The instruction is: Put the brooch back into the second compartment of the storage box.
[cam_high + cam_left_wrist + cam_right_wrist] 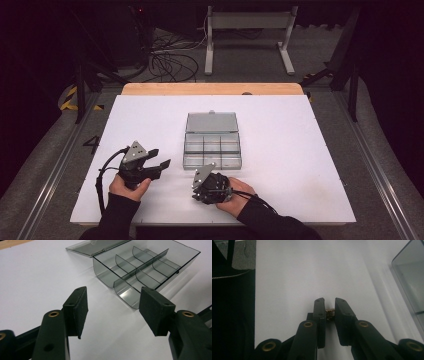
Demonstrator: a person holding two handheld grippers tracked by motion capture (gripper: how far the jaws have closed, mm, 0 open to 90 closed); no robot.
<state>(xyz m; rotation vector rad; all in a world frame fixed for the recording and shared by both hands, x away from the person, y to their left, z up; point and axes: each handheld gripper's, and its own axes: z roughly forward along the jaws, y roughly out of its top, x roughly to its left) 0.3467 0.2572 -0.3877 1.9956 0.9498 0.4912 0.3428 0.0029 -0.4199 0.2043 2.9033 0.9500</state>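
A clear grey plastic compartment box (212, 150) lies on the white table top (290, 130) with its lid (211, 122) folded back flat. Its dividers show in the left gripper view, where the box (145, 267) looks empty. My left gripper (161, 157) hovers left of the box, open, with nothing between its pads (112, 312). My right gripper (196, 192) sits just in front of the box, pointing left. In the right gripper view its jaws stand close together (330, 315) on a small brass-coloured piece (330, 313) low over the table.
The box's rounded corner (409, 282) stands to the right of the right gripper. A wooden strip (212, 89) borders the table's far edge. Beyond it are cables (170, 60) and a white metal frame (250, 35) on the floor.
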